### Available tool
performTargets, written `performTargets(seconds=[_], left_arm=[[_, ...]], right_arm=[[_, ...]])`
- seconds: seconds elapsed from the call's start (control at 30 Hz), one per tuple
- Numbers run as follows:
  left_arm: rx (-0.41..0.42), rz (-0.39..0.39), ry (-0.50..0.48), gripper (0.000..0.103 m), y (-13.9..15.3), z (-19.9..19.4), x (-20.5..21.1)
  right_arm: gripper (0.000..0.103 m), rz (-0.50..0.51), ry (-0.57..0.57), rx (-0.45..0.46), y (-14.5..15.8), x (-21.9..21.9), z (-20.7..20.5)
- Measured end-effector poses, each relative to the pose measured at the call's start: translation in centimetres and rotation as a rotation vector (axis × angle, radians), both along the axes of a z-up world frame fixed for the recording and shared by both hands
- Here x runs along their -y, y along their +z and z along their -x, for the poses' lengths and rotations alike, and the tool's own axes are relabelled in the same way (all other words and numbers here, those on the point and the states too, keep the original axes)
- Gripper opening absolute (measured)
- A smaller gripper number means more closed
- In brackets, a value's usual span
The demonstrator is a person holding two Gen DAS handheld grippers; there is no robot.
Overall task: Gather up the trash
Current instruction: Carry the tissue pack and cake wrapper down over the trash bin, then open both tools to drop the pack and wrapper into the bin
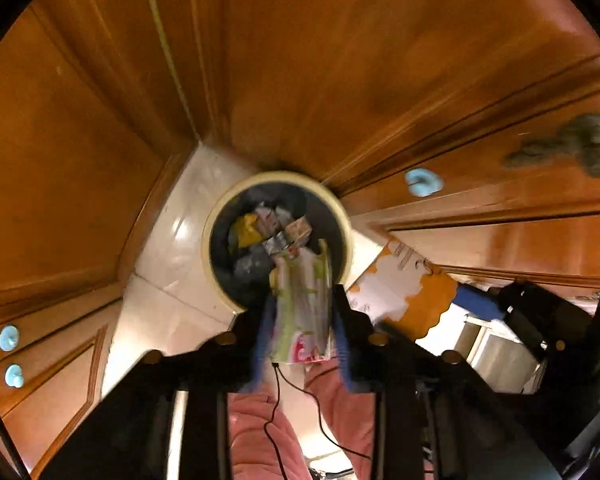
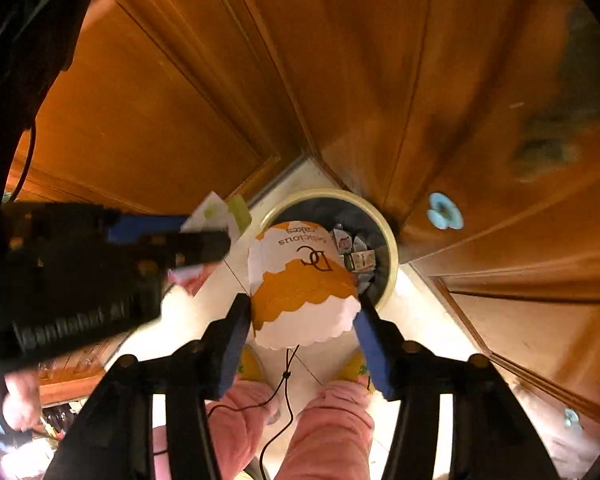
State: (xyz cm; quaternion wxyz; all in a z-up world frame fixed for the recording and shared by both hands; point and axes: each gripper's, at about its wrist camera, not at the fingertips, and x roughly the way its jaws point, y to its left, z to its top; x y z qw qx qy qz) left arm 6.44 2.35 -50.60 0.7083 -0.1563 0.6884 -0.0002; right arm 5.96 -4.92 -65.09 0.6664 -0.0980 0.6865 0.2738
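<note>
A round bin with a cream rim (image 1: 278,177) (image 2: 328,193) and a black liner stands on the floor in a corner of wooden cabinets. It holds small cartons (image 1: 296,234) and a yellow scrap (image 1: 246,232). My left gripper (image 1: 302,296) points down over the bin's near edge. A blurred white, green and pink wrapper (image 1: 300,312) hangs loose between its parted blue pads. My right gripper (image 2: 303,298) points down beside it. An orange and white cake box (image 2: 300,292) sits between its spread pads, which are barely touching it. The box also shows in the left wrist view (image 1: 404,292).
Brown wooden cabinet doors with pale blue knobs (image 1: 422,182) (image 2: 444,211) close in behind and on both sides of the bin. The floor is pale tile (image 1: 172,248). A person's pink trousers (image 2: 332,420) and yellow slippers (image 2: 356,366) stand right below, with a thin black cable (image 2: 286,376) dangling.
</note>
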Motion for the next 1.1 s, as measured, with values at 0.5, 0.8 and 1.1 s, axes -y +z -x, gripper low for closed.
performTargets(seconds=[0.5,0.8,1.1], left_arm=[[0.003,-0.079,0.029,0.071,0.5,0.5,-3.8],[0.090,-0.098,0.009,0.071,7.1,1.1,-3.8],[0.251,-0.106,-0.018,0.071,17.9,2.1,-2.7]], right_arm=[[0.059,0.070,0.006,-0.004,3.8,0.6,-0.6],[0.059,0.055,-0.008,0.064,11.8,0.6,0.0],[0.059,-0.047,-0.085,0.198,25.3,2.6,0.5]])
